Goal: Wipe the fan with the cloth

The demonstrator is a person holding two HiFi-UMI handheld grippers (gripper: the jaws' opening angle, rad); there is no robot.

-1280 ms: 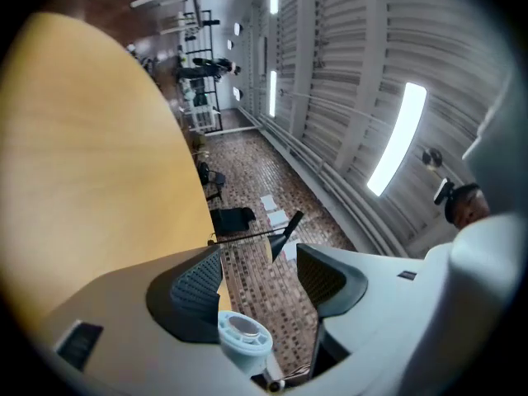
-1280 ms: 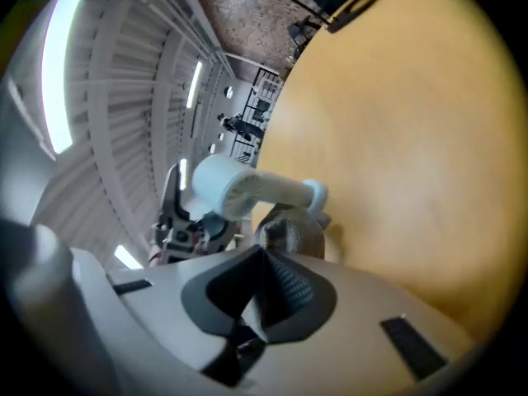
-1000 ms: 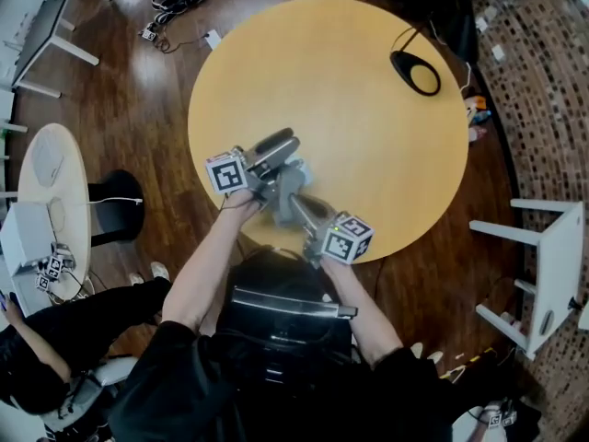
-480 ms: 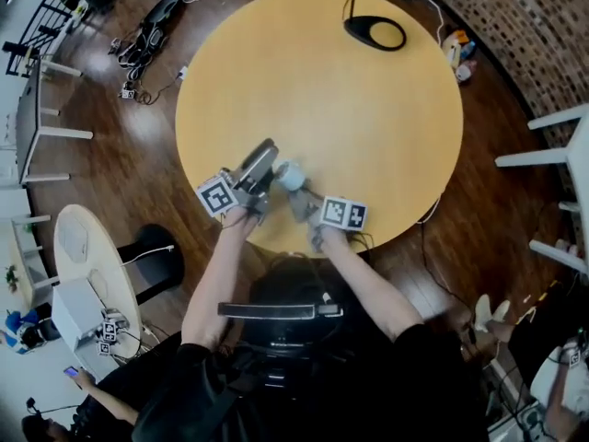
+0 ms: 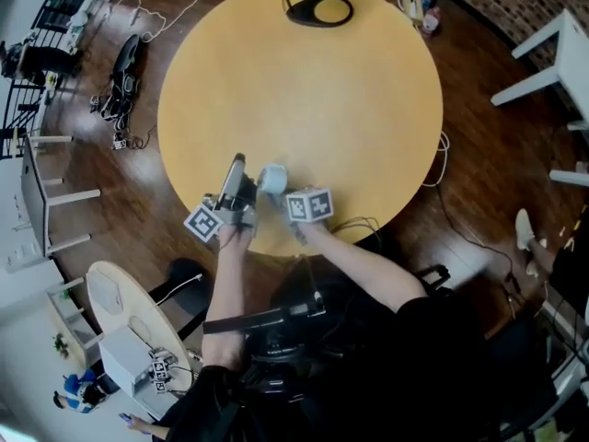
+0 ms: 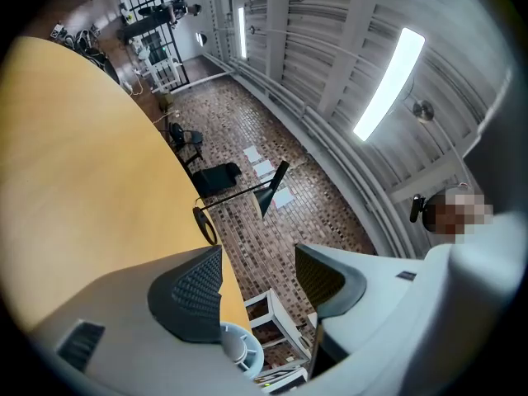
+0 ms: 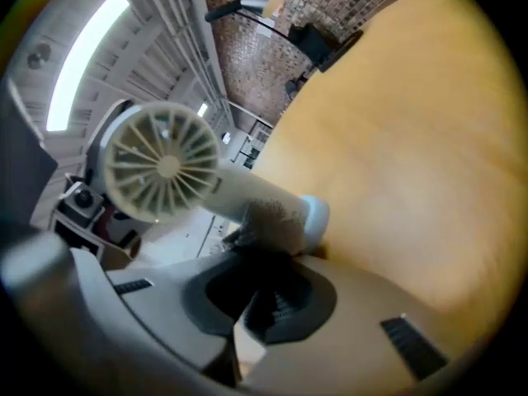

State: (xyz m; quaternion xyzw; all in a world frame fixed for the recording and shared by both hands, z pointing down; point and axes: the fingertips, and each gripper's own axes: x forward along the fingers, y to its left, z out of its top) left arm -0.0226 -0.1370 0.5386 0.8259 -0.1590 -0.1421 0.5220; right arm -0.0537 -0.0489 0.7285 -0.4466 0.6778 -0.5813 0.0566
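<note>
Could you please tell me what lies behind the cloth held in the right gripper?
The cloth, pinched in the right gripper, rests against the white stem of the fan, near its base. The patch of stem under it is covered and cannot be seen.

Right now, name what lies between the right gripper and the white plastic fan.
Fuzzy grey-brown cloth, pinched by the right gripper, against the fan; right gripper view.

— How's my light?
— Bright. In the left gripper view a ceiling lamp (image 6: 389, 79) glares above the jaws, and the corners bend and go black.
— And the right gripper view?
— Soft: the cloth (image 7: 268, 219) at my jaw tips and the fan (image 7: 165, 165) beyond are smeared, the table (image 7: 412, 139) washed yellow.
</note>
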